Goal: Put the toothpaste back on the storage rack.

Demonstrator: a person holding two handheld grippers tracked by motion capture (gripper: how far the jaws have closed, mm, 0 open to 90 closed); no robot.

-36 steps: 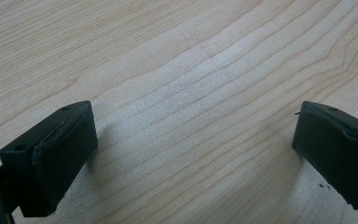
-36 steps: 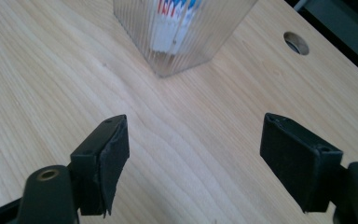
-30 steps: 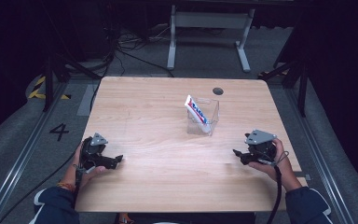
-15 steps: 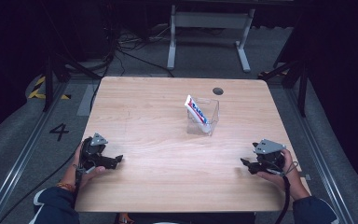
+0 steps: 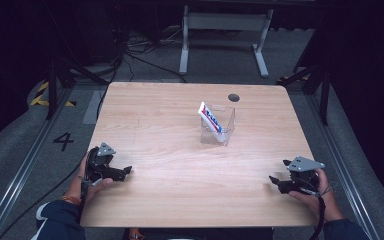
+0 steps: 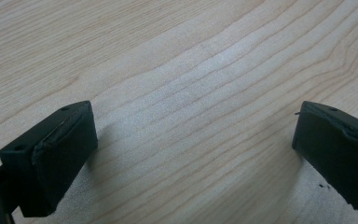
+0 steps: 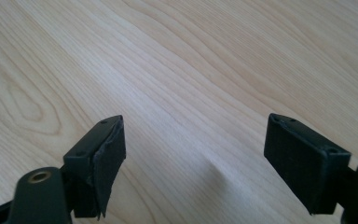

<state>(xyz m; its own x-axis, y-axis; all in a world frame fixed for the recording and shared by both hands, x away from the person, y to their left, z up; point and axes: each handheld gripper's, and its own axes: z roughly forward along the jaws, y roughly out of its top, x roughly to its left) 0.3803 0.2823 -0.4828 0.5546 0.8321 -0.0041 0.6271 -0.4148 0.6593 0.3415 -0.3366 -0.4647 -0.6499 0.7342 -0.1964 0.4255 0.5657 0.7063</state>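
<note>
- The white toothpaste tube with red and blue print [image 5: 210, 118] stands tilted inside a clear plastic box-shaped holder [image 5: 219, 126], a little right of the table's middle and toward the far side. Its upper end leans out over the holder's left rim.
- The tube looks light and soft-walled; a hard squeeze would likely dent it or push paste toward the cap, so a moderate pinch across the flat upper end that sticks out of the holder seems the safest hold.
- The clear holder looks thin, stiff and light, with smooth walls. It may slide or tip if the tube is pulled sideways, so a straight upward lift would suit, perhaps with the other gripper steadying the holder.
- The right gripper [image 5: 280, 181] rests near the table's near right corner, well apart from the holder. In the right gripper view its jaws stand wide apart with bare wood between them.
- The left gripper [image 5: 125, 171] sits near the near left edge, also well apart from the tube. The left gripper view shows its jaws spread wide over bare wood.
- The light wooden table [image 5: 170, 150] has a small dark round hole [image 5: 234, 97] just beyond the holder, near the far edge.
</note>
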